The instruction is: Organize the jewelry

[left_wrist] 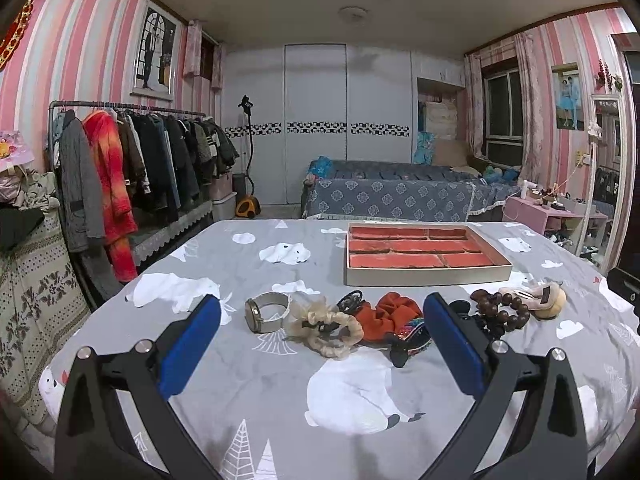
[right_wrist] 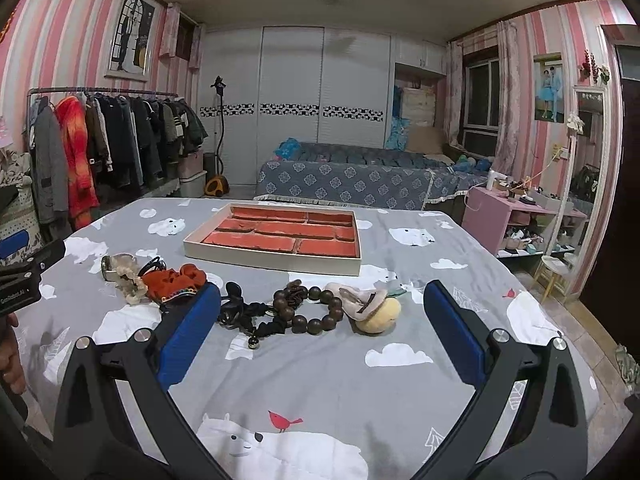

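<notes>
Zero items sorted — tray [left_wrist: 428,276] compartments empty, watch [left_wrist: 266,312], scrunchies [left_wrist: 328,330] and bead bracelet [right_wrist: 316,308] lie loose on tabletop [left_wrist: 280,380]; both grippers, left [left_wrist: 322,344] and right [right_wrist: 322,336], fingers spread, holding nothing.

You're in a home bedroom: pink striped wallpaper [left_wrist: 88,40], a loaded clothes rack [left_wrist: 140,152], a bed under a blue quilt [right_wrist: 352,180], sliding wardrobe doors [left_wrist: 316,120].
</notes>
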`<state>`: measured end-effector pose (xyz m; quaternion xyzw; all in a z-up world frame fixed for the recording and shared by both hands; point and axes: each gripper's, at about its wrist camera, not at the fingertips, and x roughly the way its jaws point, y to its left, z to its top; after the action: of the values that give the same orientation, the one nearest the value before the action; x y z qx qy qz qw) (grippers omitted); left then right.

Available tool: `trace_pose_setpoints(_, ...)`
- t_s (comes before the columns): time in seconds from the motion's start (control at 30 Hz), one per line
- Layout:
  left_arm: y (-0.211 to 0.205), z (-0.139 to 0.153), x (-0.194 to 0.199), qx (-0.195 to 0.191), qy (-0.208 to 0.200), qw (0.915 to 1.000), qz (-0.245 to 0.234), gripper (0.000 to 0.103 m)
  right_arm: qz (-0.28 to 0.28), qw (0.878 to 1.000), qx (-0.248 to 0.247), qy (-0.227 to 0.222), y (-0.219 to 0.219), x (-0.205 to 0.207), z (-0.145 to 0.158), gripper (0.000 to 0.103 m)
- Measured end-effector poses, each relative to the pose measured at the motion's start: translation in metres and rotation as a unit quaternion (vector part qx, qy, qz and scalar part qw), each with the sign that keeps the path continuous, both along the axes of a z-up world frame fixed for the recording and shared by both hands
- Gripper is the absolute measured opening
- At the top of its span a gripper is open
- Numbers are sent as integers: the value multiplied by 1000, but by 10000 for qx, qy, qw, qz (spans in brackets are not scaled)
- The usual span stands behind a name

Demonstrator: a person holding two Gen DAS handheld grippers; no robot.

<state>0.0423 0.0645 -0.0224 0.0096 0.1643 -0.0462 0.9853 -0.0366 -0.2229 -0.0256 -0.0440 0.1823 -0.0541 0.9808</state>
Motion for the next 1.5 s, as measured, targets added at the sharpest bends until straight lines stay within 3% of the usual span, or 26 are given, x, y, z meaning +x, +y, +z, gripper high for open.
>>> trace_pose_setpoints(1.5, 2, -5, 0, 23, 100, 9999, 75, 99, 60, 10000, -5, 69, 1, -3, 2, 99)
